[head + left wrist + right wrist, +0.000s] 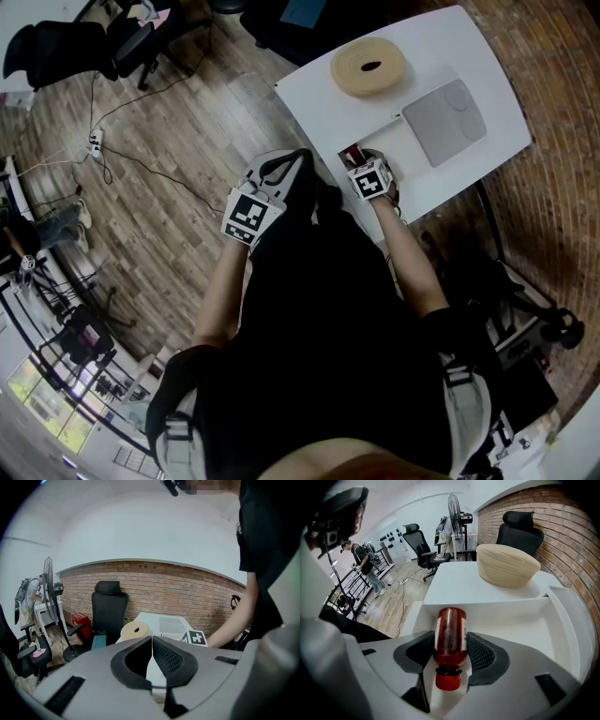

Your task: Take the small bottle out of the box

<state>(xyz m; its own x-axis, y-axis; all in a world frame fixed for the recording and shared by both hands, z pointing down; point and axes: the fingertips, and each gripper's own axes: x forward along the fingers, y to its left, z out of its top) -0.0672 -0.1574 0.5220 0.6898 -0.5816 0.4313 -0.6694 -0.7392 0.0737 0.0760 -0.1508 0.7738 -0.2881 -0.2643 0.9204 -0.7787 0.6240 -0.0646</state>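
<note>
In the head view, the white surface [469, 56] carries a beige ring-shaped roll [368, 66], a grey panel [448, 117] and an open white box [412, 173]. The right claw [353, 157] reaches steeply down into the near corner of the box, where a bit of the small red bottle [351, 152] shows just ahead of its marker cube. The left claw [298, 157] is off the edge of the surface, over the wooden floor [187, 122], well apart from the box.

In the left gripper view, the left claw [151, 641] has its jaws brought together, pads meeting at the tips with nothing between them. Past it we see the surface [150, 620], the roll [135, 631], a black chair [108, 609] and a brick wall [178, 588].

In the right gripper view, the right claw [451, 638] has its jaws spread wide around the bottle [451, 620]. The bottle lies on its side on the floor of the box [511, 620], near the box's left wall, its red cap [448, 680] pointing back toward the camera. The pads flank its body just beside either side, and it rests in the box, not lifted. The roll [508, 564] stands beyond the far wall of the box.
</note>
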